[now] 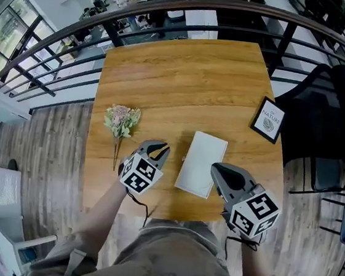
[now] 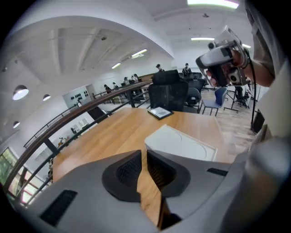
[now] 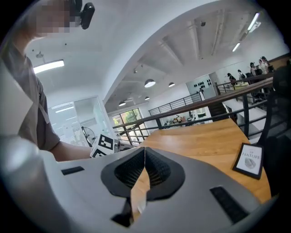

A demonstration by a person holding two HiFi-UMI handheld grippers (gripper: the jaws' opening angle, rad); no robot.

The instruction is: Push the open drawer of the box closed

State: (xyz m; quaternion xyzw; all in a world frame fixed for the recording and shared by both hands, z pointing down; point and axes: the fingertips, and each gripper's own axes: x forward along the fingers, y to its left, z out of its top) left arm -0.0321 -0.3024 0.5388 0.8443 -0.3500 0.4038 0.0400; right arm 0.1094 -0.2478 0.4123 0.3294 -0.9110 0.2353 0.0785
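A flat white box (image 1: 202, 163) lies on the wooden table (image 1: 185, 80), near its front edge; the left gripper view shows the box (image 2: 182, 143) just ahead and to the right. No drawer front can be made out on it. My left gripper (image 1: 162, 147) hovers just left of the box, its jaws (image 2: 144, 154) only a narrow slit apart with nothing between them. My right gripper (image 1: 217, 168) hangs over the box's near right corner, its fingertips (image 3: 144, 152) touching and holding nothing.
A small bunch of dried flowers (image 1: 121, 122) lies left of the left gripper. A black-framed picture (image 1: 268, 119) stands at the table's right edge. Behind the table runs a dark railing (image 1: 193, 13), and a black chair (image 1: 330, 115) stands at the right.
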